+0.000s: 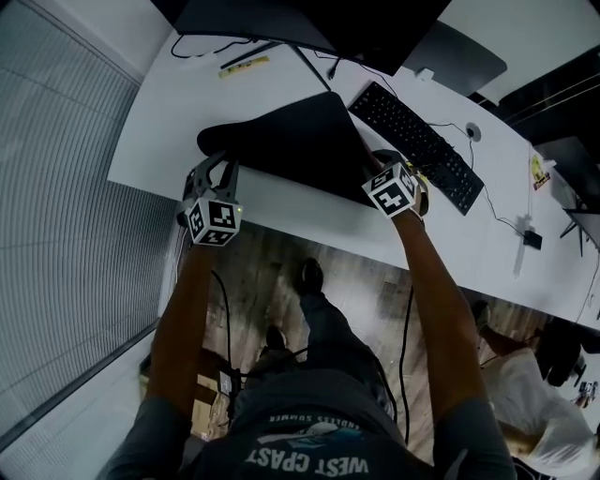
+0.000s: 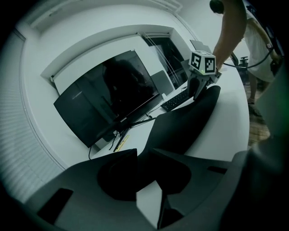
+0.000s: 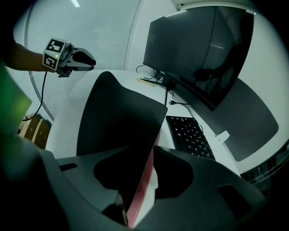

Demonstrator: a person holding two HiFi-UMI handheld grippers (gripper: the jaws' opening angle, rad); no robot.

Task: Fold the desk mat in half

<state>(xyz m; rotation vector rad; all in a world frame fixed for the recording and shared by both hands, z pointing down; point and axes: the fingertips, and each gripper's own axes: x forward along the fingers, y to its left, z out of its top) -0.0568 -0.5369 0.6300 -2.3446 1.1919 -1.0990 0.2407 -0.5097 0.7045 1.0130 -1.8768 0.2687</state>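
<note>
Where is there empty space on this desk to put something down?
The strip of white desk between the desk mat and the near edge is bare. So is the left end, left of the mat. It's crowded at the back and right, with the monitor and keyboard.

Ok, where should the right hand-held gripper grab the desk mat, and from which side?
Probably take the desk mat at its near right corner, where its thin edge stands lifted, red underside showing. Come from the desk's front edge, right hand-held gripper straddling the sheet, mirroring the left hand-held gripper.
</note>
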